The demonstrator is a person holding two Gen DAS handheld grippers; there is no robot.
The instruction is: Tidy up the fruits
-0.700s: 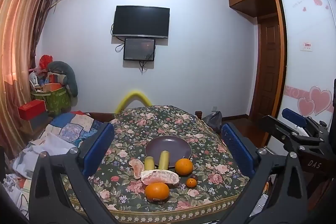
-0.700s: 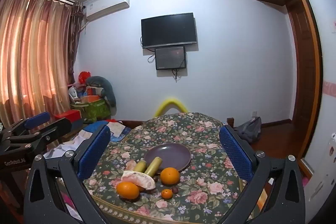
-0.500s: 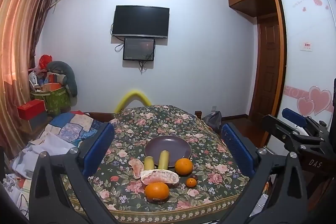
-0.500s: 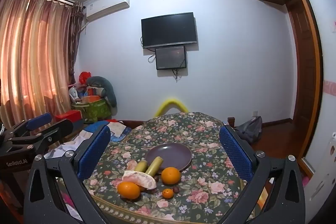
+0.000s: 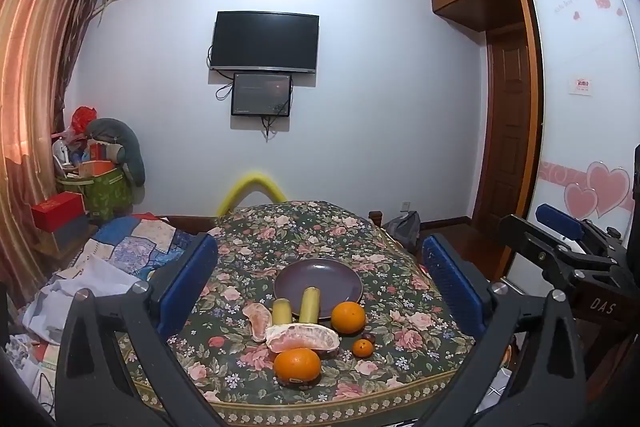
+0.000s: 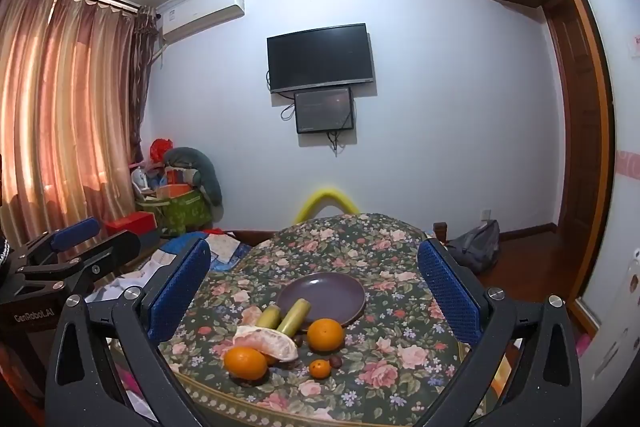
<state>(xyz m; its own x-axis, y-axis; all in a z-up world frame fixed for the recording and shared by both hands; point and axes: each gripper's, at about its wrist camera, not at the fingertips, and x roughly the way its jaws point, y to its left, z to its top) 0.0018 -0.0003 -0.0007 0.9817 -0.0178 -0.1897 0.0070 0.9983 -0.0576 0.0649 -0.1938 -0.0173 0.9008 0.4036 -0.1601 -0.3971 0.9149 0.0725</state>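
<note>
Fruit lies clustered on a floral-covered bench (image 5: 280, 239), ahead of and below both claws. A purple plate (image 5: 318, 281) sits bare at the far side of the group. Against its near rim lean two yellow-green cylinders (image 5: 310, 304), the shorter one (image 5: 281, 310) to the left. A large orange (image 5: 348, 317) rests just right of them, touching the plate's edge. Nearer the claws, two peeled pomelo pieces (image 5: 302, 337) lie beside each other, the smaller (image 5: 256, 321) to the left. Closest of all sits a second large orange (image 5: 297, 365), with a small mandarin (image 5: 362, 347) to its right and a dark round fruit (image 5: 369, 337) just behind that.

The left claw (image 5: 318, 283) is held wide, its blue pads (image 5: 188, 283) framing the whole cluster, nothing between them. The right claw (image 6: 314, 285) is likewise spread wide and holds nothing; its view shows the same plate (image 6: 320, 295) and oranges (image 6: 325, 335) from slightly farther right. Both hang well apart from the fruit, short of the bench's near edge. Behind, a television (image 5: 265, 42) hangs on the wall.
</note>
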